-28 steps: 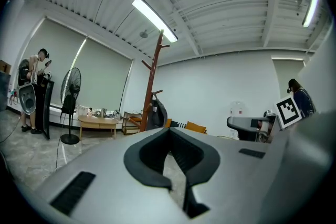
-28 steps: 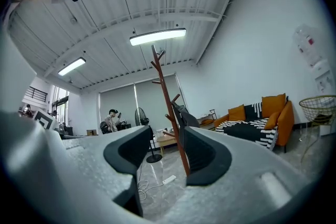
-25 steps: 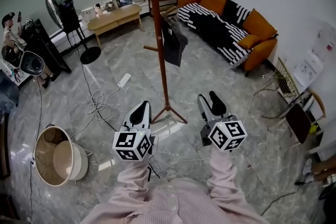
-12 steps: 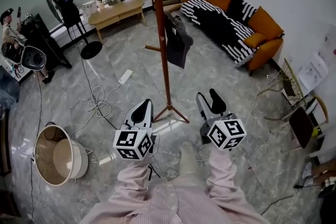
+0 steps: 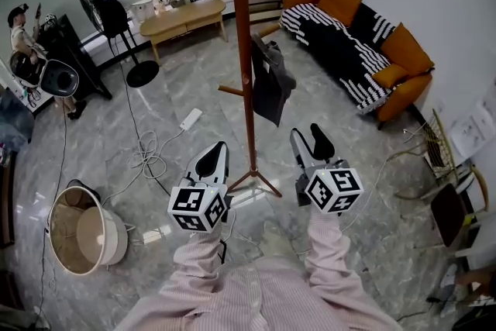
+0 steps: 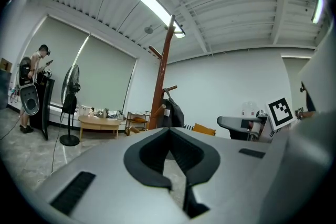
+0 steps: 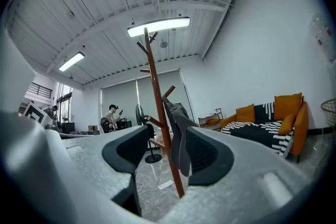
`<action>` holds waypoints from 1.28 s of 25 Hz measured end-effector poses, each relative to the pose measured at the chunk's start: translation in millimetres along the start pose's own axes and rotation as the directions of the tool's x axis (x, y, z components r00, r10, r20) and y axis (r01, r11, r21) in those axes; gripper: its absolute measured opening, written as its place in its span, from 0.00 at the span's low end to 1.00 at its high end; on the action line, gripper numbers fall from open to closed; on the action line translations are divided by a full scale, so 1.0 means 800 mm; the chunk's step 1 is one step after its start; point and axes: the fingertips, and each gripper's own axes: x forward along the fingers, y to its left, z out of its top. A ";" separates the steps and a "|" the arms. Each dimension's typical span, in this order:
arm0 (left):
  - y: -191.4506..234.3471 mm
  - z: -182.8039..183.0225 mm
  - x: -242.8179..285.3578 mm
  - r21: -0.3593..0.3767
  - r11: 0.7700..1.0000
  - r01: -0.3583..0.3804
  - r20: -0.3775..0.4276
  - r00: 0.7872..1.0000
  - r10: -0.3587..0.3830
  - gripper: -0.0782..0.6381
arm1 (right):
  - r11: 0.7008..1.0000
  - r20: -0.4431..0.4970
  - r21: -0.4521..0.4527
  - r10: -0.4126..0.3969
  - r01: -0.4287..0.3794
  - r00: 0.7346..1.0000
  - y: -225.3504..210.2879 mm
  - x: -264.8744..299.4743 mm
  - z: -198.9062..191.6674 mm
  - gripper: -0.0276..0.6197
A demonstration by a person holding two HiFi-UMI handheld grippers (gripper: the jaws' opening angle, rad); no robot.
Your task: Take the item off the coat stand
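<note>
The brown wooden coat stand (image 5: 243, 50) stands upright ahead of me. The dark grey item (image 5: 270, 85) hangs off the side facing the orange sofa (image 5: 364, 50), with its long axis vertical, its top caught up at the pole and its loose end pointing straight down beside it. My right tongs (image 5: 309, 138) have their jaws wide apart and empty, aimed toward the item but well short of it, while my left tongs (image 5: 219, 149) are closed together on nothing.

Dark bag (image 5: 271, 85) hangs on brown coat stand (image 5: 242, 50).
</note>
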 end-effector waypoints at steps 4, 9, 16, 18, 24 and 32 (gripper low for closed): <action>0.012 0.010 0.032 -0.011 1.000 -0.026 0.003 1.000 0.026 0.11 | 0.999 -0.026 -0.034 0.031 -0.032 0.999 -0.016 0.049 0.010 0.36; 0.025 0.019 0.060 -0.019 0.998 -0.063 -0.001 0.998 0.063 0.11 | 0.993 -0.074 -0.074 0.082 -0.088 0.994 -0.029 0.107 0.019 0.36; 0.041 0.023 0.098 -0.036 0.993 -0.111 -0.007 0.994 0.111 0.11 | 0.980 -0.135 -0.150 0.111 -0.131 0.985 -0.048 0.167 0.021 0.40; 0.043 0.021 0.110 -0.043 0.992 -0.118 -0.012 0.993 0.117 0.11 | 0.974 -0.154 -0.176 0.117 -0.144 0.981 -0.051 0.181 0.019 0.41; 0.049 0.014 0.143 -0.063 0.989 -0.135 -0.026 0.991 0.134 0.11 | 0.953 -0.209 -0.235 0.140 -0.189 0.968 -0.058 0.217 0.013 0.41; 0.051 0.004 0.168 -0.074 0.987 -0.145 -0.026 0.989 0.143 0.11 | 0.907 -0.286 -0.349 0.138 -0.237 0.948 -0.062 0.236 0.000 0.19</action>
